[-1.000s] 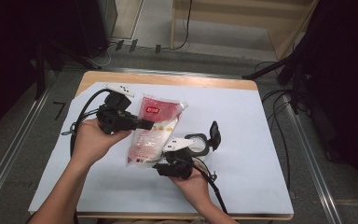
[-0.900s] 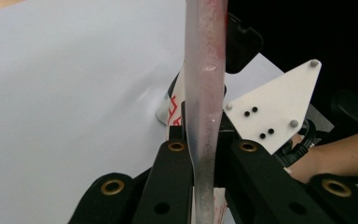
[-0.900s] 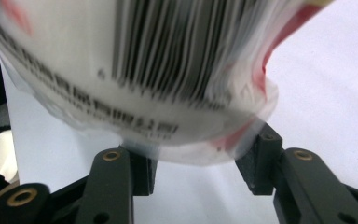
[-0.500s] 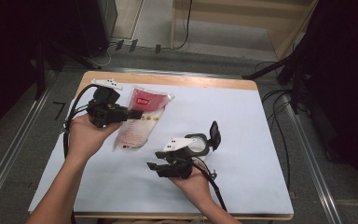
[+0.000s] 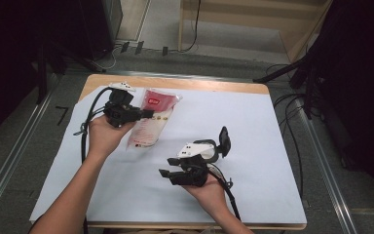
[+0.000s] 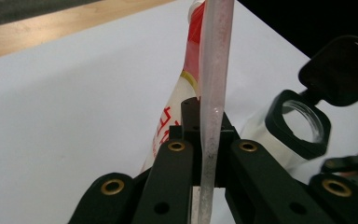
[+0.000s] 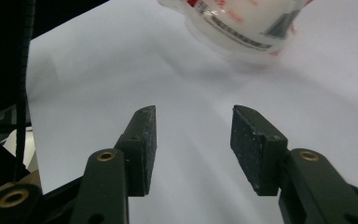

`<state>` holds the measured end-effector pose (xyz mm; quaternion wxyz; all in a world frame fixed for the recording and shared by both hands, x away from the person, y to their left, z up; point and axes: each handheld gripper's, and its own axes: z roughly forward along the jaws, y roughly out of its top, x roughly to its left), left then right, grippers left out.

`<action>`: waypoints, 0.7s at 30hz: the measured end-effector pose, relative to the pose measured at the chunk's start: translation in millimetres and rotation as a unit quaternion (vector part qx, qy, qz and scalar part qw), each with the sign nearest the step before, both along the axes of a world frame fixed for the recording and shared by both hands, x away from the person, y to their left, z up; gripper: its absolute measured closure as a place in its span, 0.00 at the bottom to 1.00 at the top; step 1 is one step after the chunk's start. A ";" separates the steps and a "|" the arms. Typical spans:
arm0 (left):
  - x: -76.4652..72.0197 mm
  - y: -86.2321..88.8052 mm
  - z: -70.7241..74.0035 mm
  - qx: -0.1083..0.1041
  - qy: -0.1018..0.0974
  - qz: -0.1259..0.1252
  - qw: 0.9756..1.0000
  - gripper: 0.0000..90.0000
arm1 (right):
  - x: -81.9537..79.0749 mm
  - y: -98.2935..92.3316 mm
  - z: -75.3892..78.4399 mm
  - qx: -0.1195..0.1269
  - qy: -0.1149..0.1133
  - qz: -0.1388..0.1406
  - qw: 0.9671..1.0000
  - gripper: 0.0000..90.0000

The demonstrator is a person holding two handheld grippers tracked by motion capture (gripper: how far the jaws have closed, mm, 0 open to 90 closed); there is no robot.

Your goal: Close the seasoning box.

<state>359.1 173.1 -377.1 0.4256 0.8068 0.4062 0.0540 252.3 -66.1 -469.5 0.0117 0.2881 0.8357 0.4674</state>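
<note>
Left gripper [image 5: 148,114] clamps the red-and-white plastic pouch [image 5: 152,124] near the tabletop's far left corner.
Right gripper [image 7: 193,147]: jaws apart, holding nothing, near the front edge.

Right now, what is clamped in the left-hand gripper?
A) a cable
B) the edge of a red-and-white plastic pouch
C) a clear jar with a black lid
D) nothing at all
B: the left gripper has its jaws shut on the thin sealed edge of the pouch, lifting it above the table.
</note>
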 end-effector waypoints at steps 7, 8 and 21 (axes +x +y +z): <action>6.7 3.9 -12.6 -0.021 0.006 0.001 1.000 1.00 | -0.2 -9.2 1.1 0.000 0.005 -0.008 1.000 0.57; 4.8 6.2 -13.1 -0.022 0.005 0.003 1.000 1.00 | -0.3 -10.3 1.5 0.000 0.008 -0.007 1.000 0.57; -21.5 35.9 -20.5 -0.023 0.013 -0.012 1.000 0.96 | -8.1 -37.4 19.3 0.005 0.005 -0.016 1.000 0.59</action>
